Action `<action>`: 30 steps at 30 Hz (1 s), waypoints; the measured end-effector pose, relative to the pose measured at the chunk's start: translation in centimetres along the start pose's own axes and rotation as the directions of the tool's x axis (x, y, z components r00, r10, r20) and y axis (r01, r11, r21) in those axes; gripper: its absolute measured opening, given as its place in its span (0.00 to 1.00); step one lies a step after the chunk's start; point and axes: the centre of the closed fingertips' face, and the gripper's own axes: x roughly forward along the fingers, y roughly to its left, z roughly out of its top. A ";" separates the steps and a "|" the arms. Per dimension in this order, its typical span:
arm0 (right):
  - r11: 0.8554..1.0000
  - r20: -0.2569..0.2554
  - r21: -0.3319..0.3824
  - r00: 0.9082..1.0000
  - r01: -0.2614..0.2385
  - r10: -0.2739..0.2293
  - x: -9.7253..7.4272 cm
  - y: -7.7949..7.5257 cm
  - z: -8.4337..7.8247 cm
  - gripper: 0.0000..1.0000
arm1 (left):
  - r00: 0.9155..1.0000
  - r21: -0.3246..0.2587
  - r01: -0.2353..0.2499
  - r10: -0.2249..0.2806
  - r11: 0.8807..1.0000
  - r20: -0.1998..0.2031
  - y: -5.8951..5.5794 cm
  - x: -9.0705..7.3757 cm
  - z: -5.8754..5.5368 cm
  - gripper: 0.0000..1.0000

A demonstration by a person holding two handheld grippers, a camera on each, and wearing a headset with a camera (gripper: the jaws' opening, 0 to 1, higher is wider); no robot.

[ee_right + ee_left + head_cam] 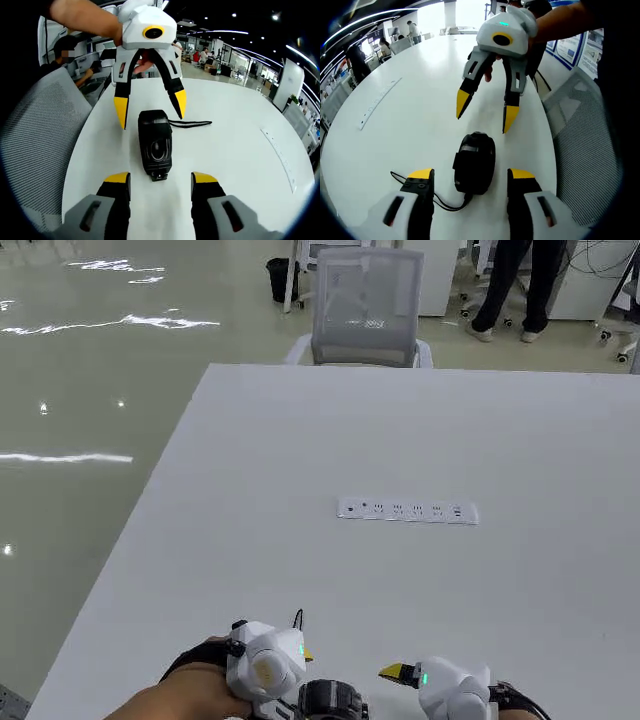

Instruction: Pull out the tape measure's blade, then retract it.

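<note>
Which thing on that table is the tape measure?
Look at the near edge of the white table, where the left gripper and the right gripper point at each other. The tape measure lies between their open jaws: a chunky black case with a thin black strap trailing from it. Unlike it, the power strip farther out is long, flat and white.

Matt black tape measure (155, 142), smooth white table (400, 440), glossy floor (80, 370)

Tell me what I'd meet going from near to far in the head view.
First the tape measure, then the power strip, then the grey mesh chair, then a standing person's legs.
</note>
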 end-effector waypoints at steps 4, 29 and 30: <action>0.996 -0.077 -0.071 0.996 -0.052 0.046 1.0 0.6 -1.1 0.38 | 0.999 0.028 0.034 -0.033 0.999 -0.033 -0.2 1.2 0.2 0.52; 0.987 -0.178 -0.102 0.979 -0.121 0.102 3.1 0.5 -1.6 0.14 | 0.989 0.147 0.046 -0.024 0.988 -0.147 0.0 3.1 -0.9 0.33; 0.988 -0.180 -0.094 0.978 -0.125 0.106 3.1 0.5 -1.6 0.14 | 0.989 0.144 0.047 -0.025 0.988 -0.149 -0.1 3.1 -0.9 0.33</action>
